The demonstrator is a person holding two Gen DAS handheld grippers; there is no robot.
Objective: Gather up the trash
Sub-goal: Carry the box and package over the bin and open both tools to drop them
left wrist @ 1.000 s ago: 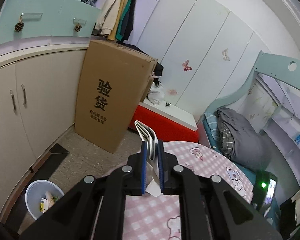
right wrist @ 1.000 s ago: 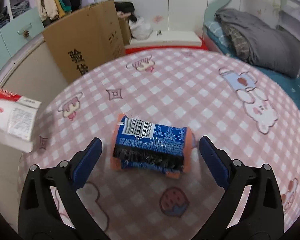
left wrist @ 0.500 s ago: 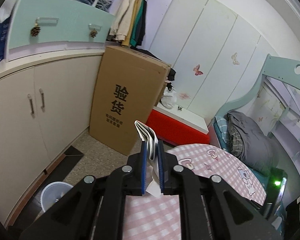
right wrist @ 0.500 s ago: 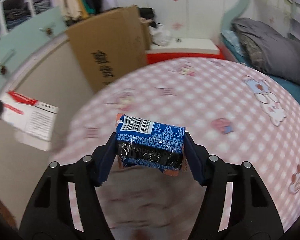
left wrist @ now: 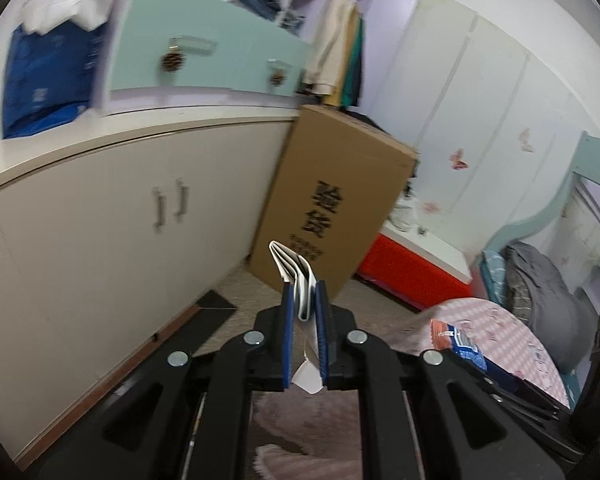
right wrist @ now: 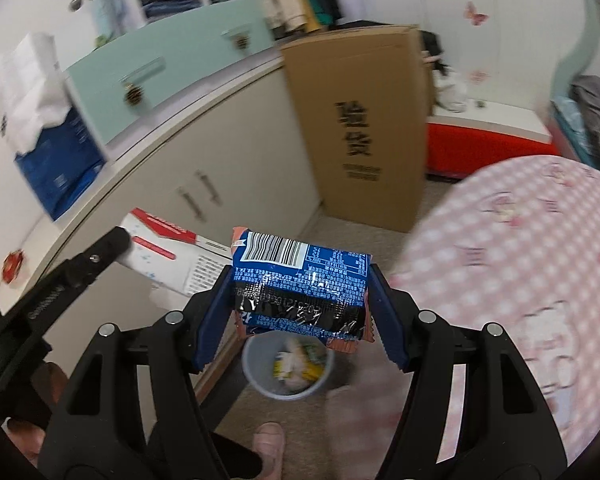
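My left gripper (left wrist: 305, 300) is shut on a flattened white and red carton (left wrist: 300, 280), held edge-on above the floor; the carton also shows in the right wrist view (right wrist: 168, 252). My right gripper (right wrist: 300, 292) is shut on a blue snack wrapper (right wrist: 300, 280) with a barcode. It holds the wrapper in the air just above a small white trash bin (right wrist: 288, 364) on the floor, which holds some wrappers. The wrapper also shows at the right of the left wrist view (left wrist: 456, 344).
A round table with a pink checked cloth (right wrist: 520, 264) stands to the right. A tall cardboard box (right wrist: 364, 120) leans against white cabinets (left wrist: 100, 220). A red and white bench (left wrist: 416, 268) and a bed (left wrist: 540, 272) lie beyond. A slippered foot (right wrist: 268, 440) is near the bin.
My right gripper closed on the blue wrapper, lifted it off the table and swung left over the bin. My left gripper swung left with the carton, away from the table.
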